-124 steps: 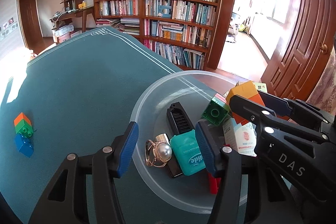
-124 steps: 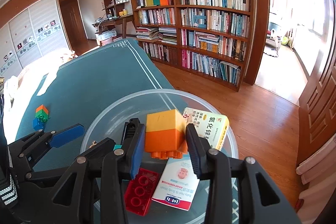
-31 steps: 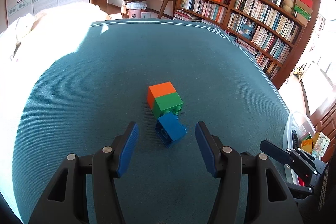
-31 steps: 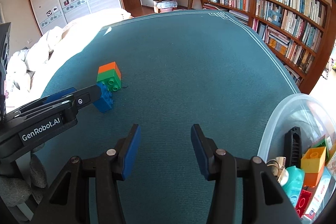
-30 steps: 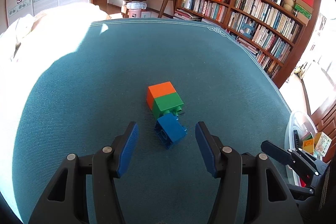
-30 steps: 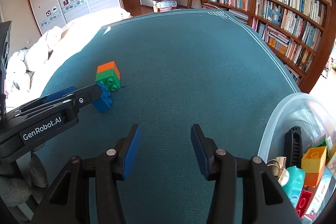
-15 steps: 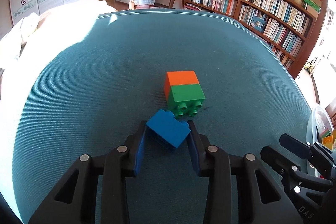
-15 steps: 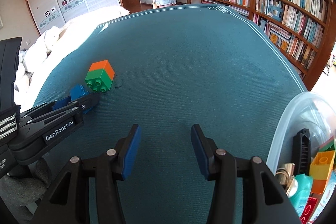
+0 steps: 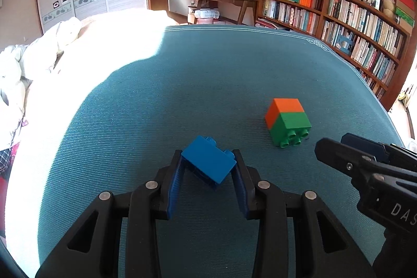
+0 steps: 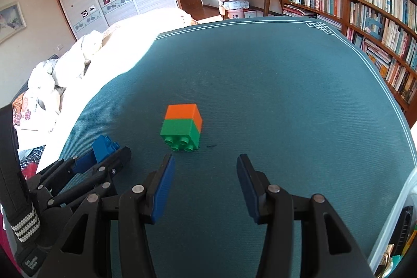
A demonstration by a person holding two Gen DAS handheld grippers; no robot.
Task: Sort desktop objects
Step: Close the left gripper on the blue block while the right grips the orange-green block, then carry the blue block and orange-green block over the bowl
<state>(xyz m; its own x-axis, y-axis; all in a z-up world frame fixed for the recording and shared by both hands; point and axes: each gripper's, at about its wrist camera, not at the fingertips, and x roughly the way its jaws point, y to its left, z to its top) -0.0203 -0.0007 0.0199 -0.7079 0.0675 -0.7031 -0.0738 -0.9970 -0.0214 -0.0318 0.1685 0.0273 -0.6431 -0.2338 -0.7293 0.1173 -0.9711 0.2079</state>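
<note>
Blue brick [image 9: 208, 162] askew between left gripper [image 9: 208, 160] pads, studs away; right gripper [image 10: 204, 164] wide, empty.

This is a room in a home. Bookshelves [image 9: 359, 25] full of books line one wall, a closet [image 10: 117, 1] has sliding doors, and a small desk [image 9: 226, 0] stands beside it.

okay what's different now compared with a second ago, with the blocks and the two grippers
The left gripper closed on the blue block and pulled it away from the orange-and-green block stack. The right gripper swung over to face that stack, jaws open and empty as before. The stack stayed lying on the teal tabletop.
</note>
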